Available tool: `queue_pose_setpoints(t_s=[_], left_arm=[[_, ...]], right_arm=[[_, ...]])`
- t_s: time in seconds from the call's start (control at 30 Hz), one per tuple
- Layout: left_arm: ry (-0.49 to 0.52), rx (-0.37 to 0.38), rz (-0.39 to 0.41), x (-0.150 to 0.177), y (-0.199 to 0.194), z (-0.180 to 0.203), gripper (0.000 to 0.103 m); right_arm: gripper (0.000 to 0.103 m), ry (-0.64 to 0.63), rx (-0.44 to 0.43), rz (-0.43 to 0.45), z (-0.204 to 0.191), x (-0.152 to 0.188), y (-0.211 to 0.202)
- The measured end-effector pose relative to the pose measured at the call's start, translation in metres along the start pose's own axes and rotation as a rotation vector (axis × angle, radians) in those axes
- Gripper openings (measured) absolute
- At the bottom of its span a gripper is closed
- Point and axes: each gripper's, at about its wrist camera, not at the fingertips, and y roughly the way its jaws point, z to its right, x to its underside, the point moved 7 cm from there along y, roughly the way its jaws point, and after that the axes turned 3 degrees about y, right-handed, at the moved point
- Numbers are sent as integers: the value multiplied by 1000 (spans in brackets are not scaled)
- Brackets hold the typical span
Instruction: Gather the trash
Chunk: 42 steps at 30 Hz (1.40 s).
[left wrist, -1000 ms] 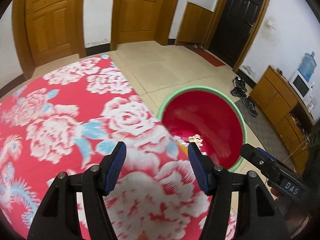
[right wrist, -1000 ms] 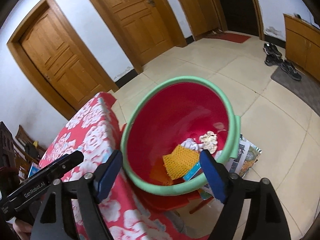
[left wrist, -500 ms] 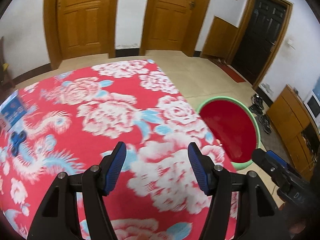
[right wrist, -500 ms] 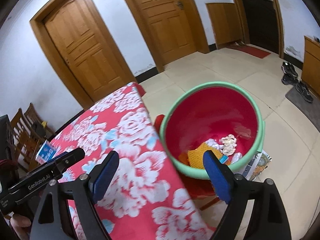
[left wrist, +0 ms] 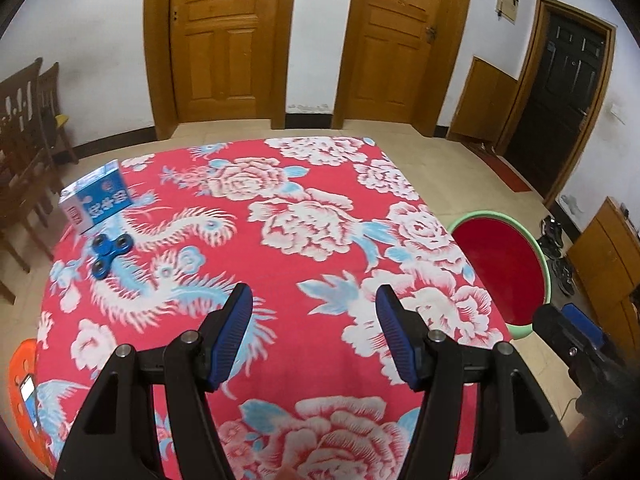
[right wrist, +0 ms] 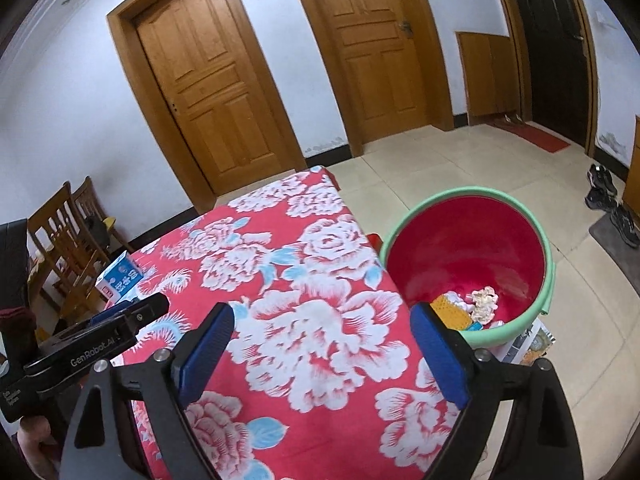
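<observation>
A red bucket with a green rim (right wrist: 460, 240) stands on the floor off the table's right edge. Inside it lie an orange mesh piece (right wrist: 452, 312) and a crumpled paper wad (right wrist: 484, 300). The left wrist view shows the bucket (left wrist: 500, 264) at the right. A blue box (left wrist: 100, 200) and a blue fidget spinner (left wrist: 110, 250) sit at the far left of the red floral tablecloth (left wrist: 320, 220). My left gripper (left wrist: 313, 300) hangs open over the cloth, holding nothing. My right gripper (right wrist: 322, 316) hovers over the table's right part, its jaws opening, nothing between them.
Wooden chairs (left wrist: 24, 140) stand left of the table. An orange stool with a phone on it (left wrist: 24, 388) is at the near left. Shoes (right wrist: 608, 200) and a cabinet (left wrist: 608, 264) are at the right. A magazine (right wrist: 528, 344) lies under the bucket.
Both grippers drew back from the bucket and swung left over the table. The blue box and spinner came into view. The right jaws spread a little wider.
</observation>
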Motion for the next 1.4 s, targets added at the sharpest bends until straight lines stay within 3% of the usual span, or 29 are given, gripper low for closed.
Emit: queue_pose_setpoints(t_s=[0.37,1.4], left_arm=[[-43,-48,26,8,-19,-19,64],[-61,-58,45,9,-30,-26,64]], right_arm=[[92,-32,-28,12,-16,6,-10],[92,-42,-38,21,-21,7,-13]])
